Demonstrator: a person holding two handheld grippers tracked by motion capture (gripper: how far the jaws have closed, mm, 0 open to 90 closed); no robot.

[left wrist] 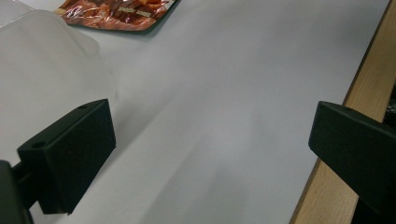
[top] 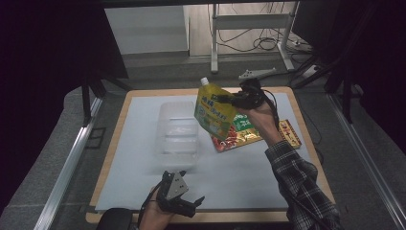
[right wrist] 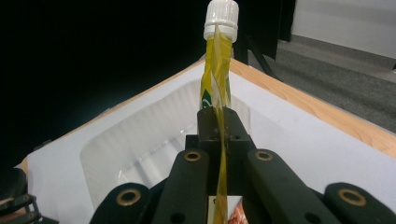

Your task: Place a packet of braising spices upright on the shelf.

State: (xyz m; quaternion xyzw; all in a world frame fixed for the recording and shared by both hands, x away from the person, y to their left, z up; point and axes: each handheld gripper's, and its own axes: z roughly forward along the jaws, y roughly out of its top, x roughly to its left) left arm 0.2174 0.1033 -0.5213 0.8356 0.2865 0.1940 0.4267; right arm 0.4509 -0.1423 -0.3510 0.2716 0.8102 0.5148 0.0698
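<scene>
My right gripper is shut on a yellow spouted pouch with a white cap, holding it up in the air to the right of a clear plastic tub. In the right gripper view the pouch's thin edge is pinched between the jaws, its cap on top, with the tub below and beyond. My left gripper rests low near the table's front edge, jaws wide apart and nothing between them. Its view looks across the white mat, with the tub's corner at the left.
A red and green snack packet lies flat on the white mat under the raised pouch, and a red-and-yellow packet lies to its right. The wooden table edge runs along the mat's side. Table legs and cables stand beyond.
</scene>
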